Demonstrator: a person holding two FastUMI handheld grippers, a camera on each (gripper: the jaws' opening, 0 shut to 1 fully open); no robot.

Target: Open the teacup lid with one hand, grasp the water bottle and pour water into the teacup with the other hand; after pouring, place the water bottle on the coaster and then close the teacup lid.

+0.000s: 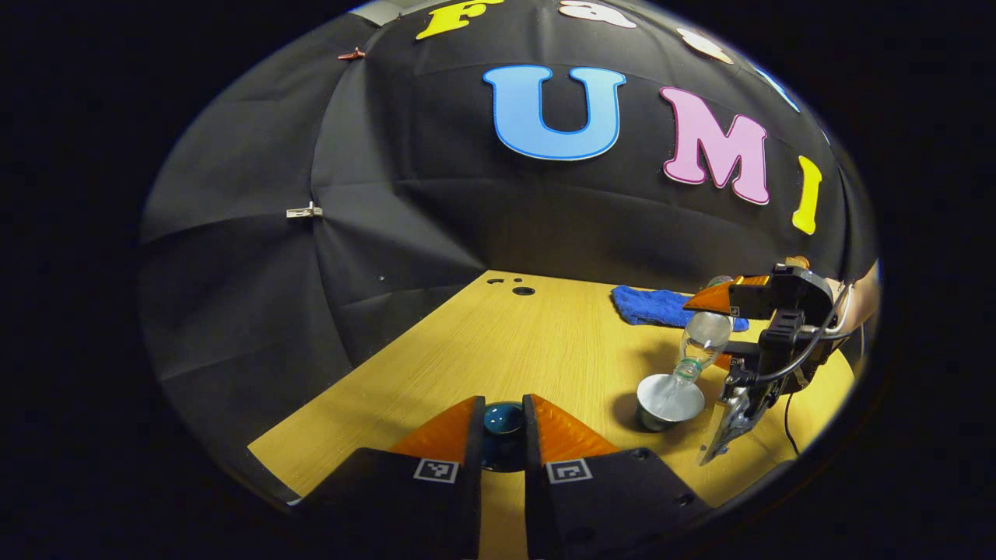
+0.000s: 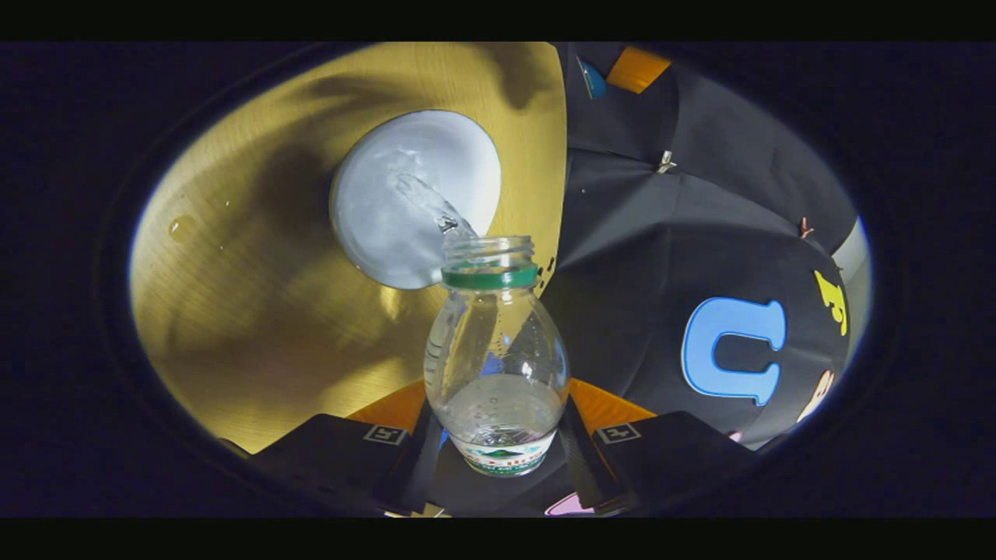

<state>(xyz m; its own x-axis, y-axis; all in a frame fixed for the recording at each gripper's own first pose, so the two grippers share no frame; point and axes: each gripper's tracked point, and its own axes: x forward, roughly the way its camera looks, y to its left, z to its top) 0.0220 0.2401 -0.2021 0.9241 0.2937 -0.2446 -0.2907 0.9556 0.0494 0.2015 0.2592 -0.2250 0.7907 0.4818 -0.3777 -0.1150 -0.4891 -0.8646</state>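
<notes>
Tilting the water bottle (image 2: pixel 496 350) mouth-down, my right gripper (image 2: pixel 498 435) clamped its body while water streamed into the open teacup (image 2: pixel 412 198) on the bench (image 1: pixel 545 342). My left gripper (image 1: pixel 502 428) pinched the dark blue lid (image 1: pixel 503 420) between its fingers, beside the teacup.

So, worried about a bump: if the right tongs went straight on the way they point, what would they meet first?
Probably the teacup: the tilted water bottle in the right tongs aims into it. Depth is unclear.
</notes>
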